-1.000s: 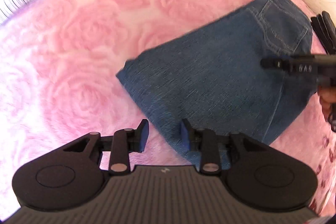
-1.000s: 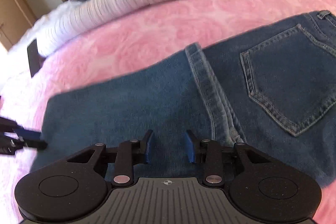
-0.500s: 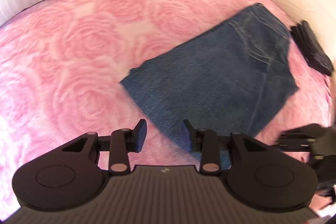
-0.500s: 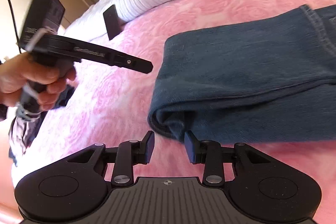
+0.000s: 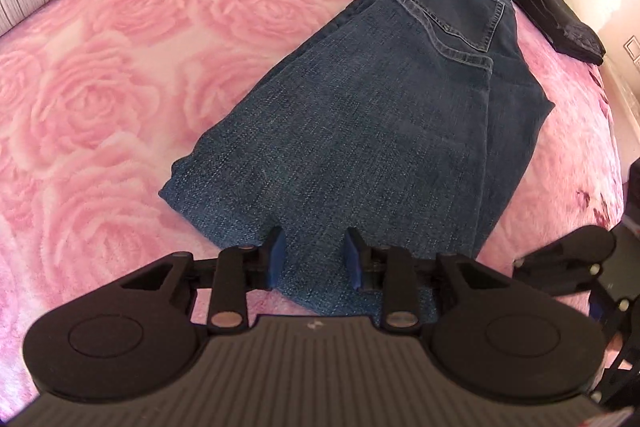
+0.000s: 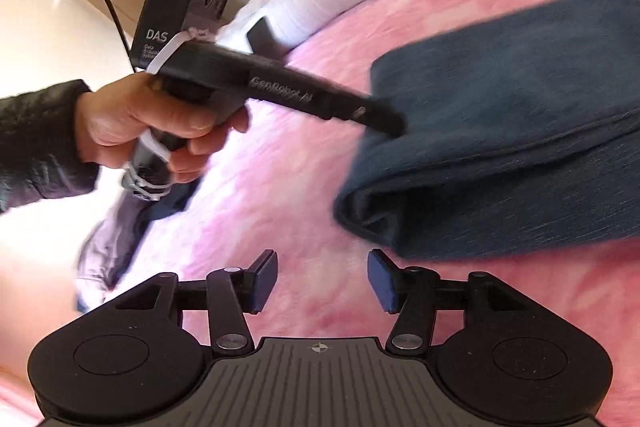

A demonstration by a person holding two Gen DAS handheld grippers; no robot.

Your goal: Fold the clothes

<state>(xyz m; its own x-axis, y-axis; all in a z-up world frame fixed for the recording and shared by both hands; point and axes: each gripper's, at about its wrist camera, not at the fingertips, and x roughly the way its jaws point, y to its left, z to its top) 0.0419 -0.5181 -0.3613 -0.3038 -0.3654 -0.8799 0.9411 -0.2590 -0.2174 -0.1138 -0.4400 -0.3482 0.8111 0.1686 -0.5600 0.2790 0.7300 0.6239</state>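
Left tool [image 5: 314, 253] angled steeply down, jaws closing; right tool [image 6: 322, 279] opening, empty.

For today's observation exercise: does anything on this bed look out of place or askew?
Little stands out. The folded jeans lie slanted across the pink rose blanket, their layers not quite lined up along one side. A dark folded item sits at the blanket's far edge; what it is cannot be told. Nothing looks spilled or damaged.

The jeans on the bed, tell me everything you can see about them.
The jeans are dark blue denim, folded into a flat, layered bundle on the pink rose-patterned blanket. One back pocket with pale stitching faces up at the far end. The rounded fold lies nearest the cameras. The left gripper, its jaws closing, hangs over that near edge; whether it touches is unclear.
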